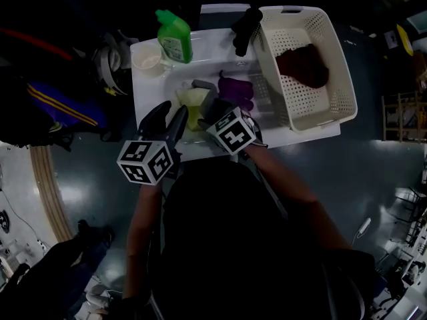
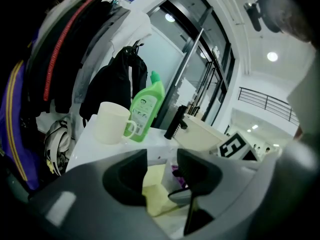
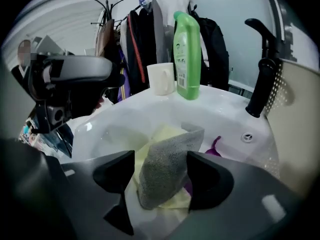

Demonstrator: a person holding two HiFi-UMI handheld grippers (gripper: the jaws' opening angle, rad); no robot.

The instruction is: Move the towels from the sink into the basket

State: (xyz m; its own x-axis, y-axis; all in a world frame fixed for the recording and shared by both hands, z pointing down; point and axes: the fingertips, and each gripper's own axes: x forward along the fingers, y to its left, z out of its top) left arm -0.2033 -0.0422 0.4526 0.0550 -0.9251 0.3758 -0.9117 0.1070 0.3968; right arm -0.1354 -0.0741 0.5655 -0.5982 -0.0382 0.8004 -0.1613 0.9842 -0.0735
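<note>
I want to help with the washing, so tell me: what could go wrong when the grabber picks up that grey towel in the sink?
1. The grey towel lies on the yellow towel, between the open jaws of the right gripper. Closing could pinch both and drag the yellow one along.
2. The black tap stands beside the basket, so a dangling towel might snag on it on the way over.

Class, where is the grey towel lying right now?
In the right gripper view, the grey towel lies in the sink on the yellow towel, left of the purple towel, between the open jaws of the right gripper.
</note>
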